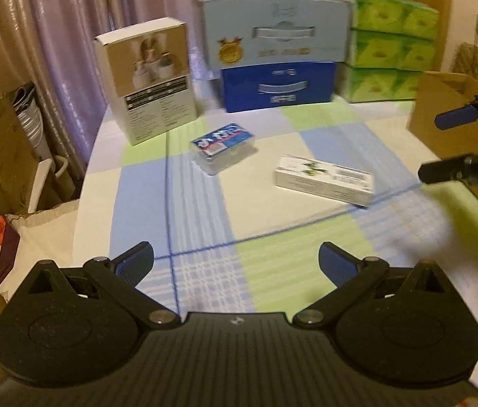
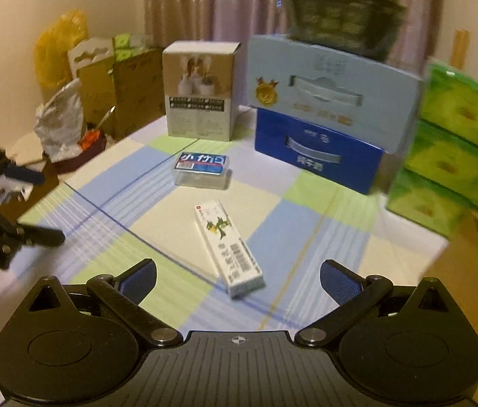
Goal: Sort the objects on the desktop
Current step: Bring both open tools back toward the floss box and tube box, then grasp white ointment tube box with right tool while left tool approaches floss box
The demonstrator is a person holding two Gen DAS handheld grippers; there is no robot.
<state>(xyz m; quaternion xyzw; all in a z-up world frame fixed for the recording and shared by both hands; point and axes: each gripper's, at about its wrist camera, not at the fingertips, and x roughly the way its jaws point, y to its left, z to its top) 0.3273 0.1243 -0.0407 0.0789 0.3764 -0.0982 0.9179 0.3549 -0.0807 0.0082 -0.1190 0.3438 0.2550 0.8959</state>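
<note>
Right hand-held gripper gapes, white carton between fingertips.

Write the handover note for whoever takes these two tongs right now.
Left tongs: open, holding nothing, over the near part of the checked tablecloth.
Right tongs: open, holding nothing, just short of the near end of the long white box.
Loose items: the long white box lies flat mid-table; the small clear case with a blue label lies flat beyond it, apart from it.
At the back: a white and tan carton, and a pale blue box stacked on a dark blue box.
Done: nothing visibly sorted yet.
Left: both loose items to pick up and place; the white box looks like the likely first grab.
</note>
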